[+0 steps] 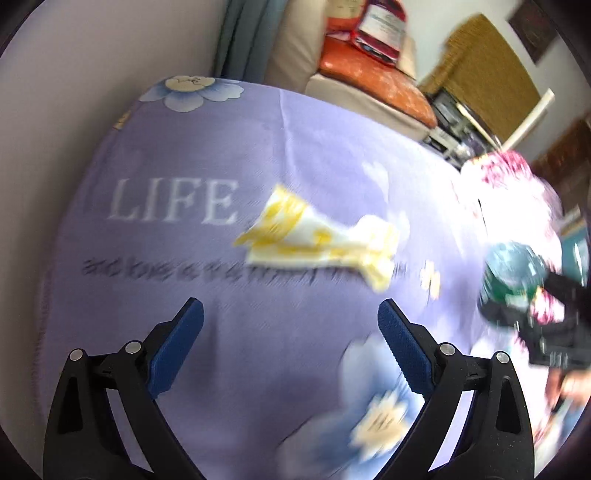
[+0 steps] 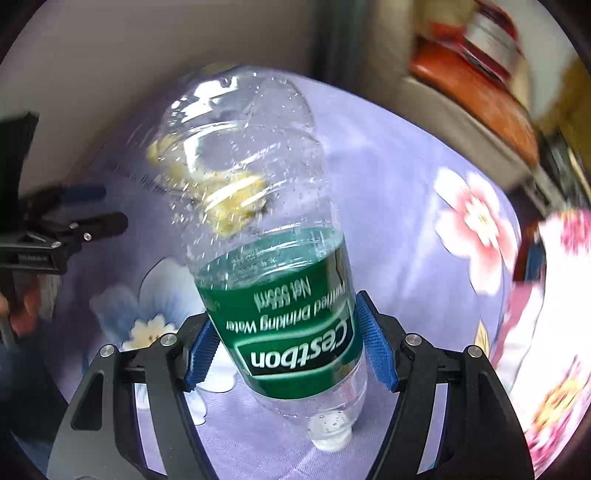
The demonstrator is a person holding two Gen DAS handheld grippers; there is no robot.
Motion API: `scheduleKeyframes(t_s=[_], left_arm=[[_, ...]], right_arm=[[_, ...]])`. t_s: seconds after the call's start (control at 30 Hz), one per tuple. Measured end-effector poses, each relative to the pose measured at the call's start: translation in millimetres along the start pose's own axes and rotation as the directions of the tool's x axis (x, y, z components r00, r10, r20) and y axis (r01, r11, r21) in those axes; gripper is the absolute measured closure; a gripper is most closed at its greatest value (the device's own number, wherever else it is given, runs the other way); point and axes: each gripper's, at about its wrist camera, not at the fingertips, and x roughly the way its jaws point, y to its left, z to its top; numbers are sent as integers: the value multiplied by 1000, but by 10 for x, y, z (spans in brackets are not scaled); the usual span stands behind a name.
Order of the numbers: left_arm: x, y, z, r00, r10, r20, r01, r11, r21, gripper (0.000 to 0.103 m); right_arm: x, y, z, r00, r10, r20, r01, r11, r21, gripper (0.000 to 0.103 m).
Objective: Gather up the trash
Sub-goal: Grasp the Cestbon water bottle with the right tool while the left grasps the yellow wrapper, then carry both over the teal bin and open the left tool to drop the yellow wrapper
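I worked in a home bedroom: a lavender floral bedsheet point(image 1: 221, 155) printed "LIFE" covered the bed. Beyond the bed stood a cream seat with an orange cushion point(image 1: 373, 74); beside it hung teal curtains point(image 1: 243, 33).

Both fisheye views are brightly and evenly lit, with dark vignetted corners and strong bending toward the edges. Motion blur smears the printed bedsheet point(image 1: 229, 155) and the yellow-and-white wrapper point(image 1: 317, 240), worst at the right edge, where a floral fabric point(image 1: 517, 192) blows out to white. Glare streaks the clear bottle point(image 2: 258, 206).
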Motion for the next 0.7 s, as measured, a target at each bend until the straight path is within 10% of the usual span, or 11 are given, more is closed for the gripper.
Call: scheduleKeyframes(t_s=[0.13,0.3,0.47,0.7], left_arm=[[260,-266,206,1000,14,-19,-15,999,-46,29],[517,-527,343,991,136,-20,-136,990,-21,31],[522,-628,350,978,203,41,-204,979,5,81],[255,-757,104,988,137,68,-142,987,75,83]], right_arm=[[-103,-279,-168,999,2,32,-4,997,74,37],[-330,-505,-480,996,22,81,-31,992,121,37],[-416,-684,-607,994,39,105,-56,984,169,37],[-453,-975,-599,987,47,151,-85,964,253,37]])
